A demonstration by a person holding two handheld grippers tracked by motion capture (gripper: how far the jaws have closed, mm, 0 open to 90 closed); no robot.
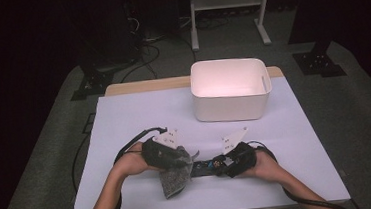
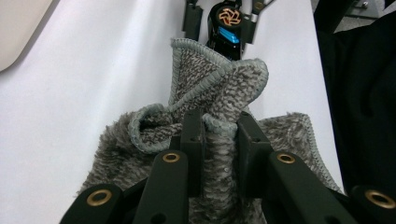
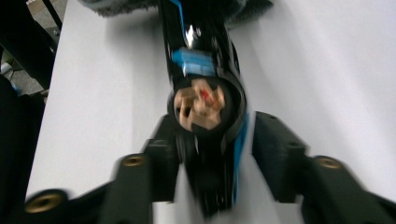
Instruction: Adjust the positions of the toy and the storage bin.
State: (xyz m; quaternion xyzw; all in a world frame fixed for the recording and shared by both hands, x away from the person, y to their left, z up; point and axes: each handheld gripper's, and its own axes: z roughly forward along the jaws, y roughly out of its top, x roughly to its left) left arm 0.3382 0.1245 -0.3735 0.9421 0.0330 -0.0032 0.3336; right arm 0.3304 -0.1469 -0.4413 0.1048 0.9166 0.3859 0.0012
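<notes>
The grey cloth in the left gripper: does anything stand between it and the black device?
Nothing visible does. The grey cloth, pinched by the left gripper, already reaches the black device in the right gripper.

floor: grey carpet (image 1: 366, 135) | back: dark, perhaps curtained | white frame (image 1: 228, 1)
</notes>
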